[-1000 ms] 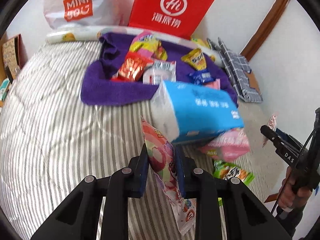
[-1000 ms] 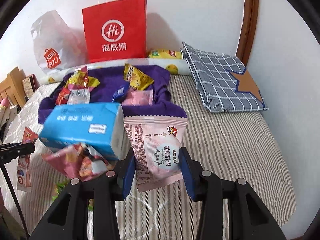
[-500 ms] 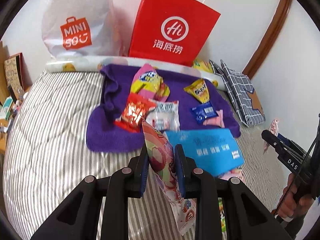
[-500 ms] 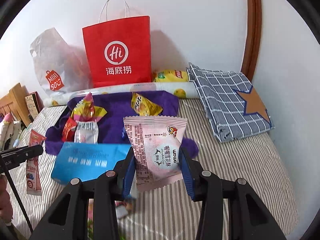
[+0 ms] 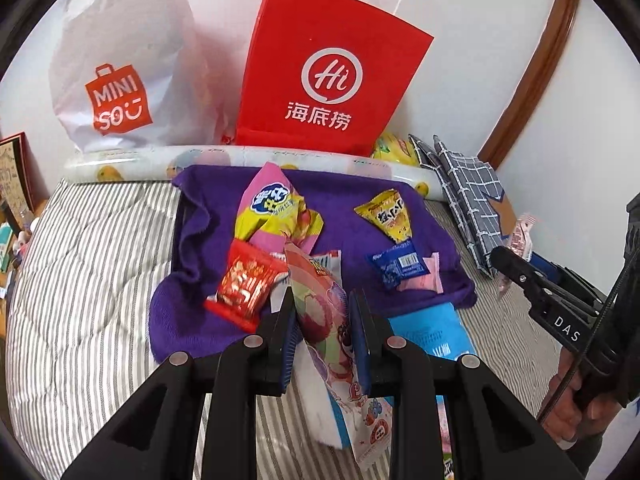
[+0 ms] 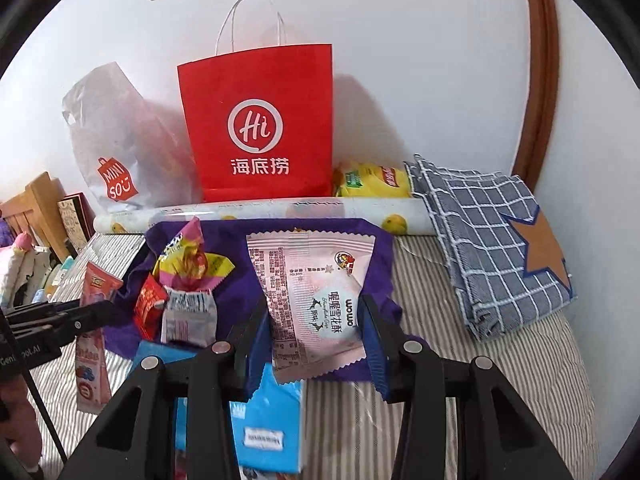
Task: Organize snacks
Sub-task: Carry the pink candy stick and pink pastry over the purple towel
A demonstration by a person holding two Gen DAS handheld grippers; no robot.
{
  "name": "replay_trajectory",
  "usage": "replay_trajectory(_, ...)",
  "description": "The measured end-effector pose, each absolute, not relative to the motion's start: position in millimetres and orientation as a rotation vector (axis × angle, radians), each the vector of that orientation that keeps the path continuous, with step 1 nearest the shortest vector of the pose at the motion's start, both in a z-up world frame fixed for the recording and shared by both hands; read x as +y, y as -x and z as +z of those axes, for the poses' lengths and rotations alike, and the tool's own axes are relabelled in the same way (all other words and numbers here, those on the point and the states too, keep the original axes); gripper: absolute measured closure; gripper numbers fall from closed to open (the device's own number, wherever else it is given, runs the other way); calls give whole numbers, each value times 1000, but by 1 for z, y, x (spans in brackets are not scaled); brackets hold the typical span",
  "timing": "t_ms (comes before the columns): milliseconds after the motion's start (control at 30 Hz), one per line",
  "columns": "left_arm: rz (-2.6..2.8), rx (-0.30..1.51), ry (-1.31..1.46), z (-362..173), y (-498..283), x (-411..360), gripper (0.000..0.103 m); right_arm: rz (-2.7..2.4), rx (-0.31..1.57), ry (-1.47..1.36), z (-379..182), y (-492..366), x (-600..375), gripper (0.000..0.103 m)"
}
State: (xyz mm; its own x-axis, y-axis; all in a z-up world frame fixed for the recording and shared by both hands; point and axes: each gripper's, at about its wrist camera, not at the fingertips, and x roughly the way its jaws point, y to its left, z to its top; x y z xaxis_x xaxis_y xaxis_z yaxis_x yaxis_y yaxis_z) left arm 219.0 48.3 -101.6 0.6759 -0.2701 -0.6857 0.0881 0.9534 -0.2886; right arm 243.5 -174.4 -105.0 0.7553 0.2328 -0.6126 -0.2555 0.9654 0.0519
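Note:
My left gripper (image 5: 322,312) is shut on a pink cartoon snack pouch (image 5: 332,344) that hangs down between its pads, above the near edge of a purple towel (image 5: 188,312). My right gripper (image 6: 316,320) is shut on a pale pink snack packet (image 6: 316,300), held upright over the same purple towel (image 6: 236,280). Several snacks lie on the towel: a pink-yellow bag (image 5: 276,212), a red packet (image 5: 244,280), a yellow packet (image 5: 390,216), a blue one (image 5: 396,268). The right gripper (image 5: 500,258) shows at the left wrist view's right edge.
A red paper bag (image 5: 332,68) and a white plastic bag (image 5: 120,60) stand against the wall behind a rolled mat (image 5: 240,160). A blue tissue pack (image 6: 268,428) lies on the striped bed (image 5: 80,280) below the grippers. A folded checked cloth (image 6: 492,240) lies right.
Both grippers have risen and moved toward the towel with their packets. The blue tissue pack has dropped lower in both views, and the bags at the wall look closer.

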Motion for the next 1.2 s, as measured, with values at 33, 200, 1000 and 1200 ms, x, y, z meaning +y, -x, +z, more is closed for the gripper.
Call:
replay_trajectory(33, -203, 806, 240, -102, -222, 48, 78, 269, 665, 33, -106, -247, -173, 62)
replay_trajectory(200, -201, 801, 241, -100, -236, 49, 78, 279, 669, 26, -107, -263, -167, 62)
replay_trajectory(1000, -179, 782, 240, -109, -289, 59, 78, 309, 678, 21, -125, -319, -150, 62)
replay_trajectory(1200, -163, 813, 251, -127, -296, 64, 78, 300, 712, 21, -143, -327, -155, 62)
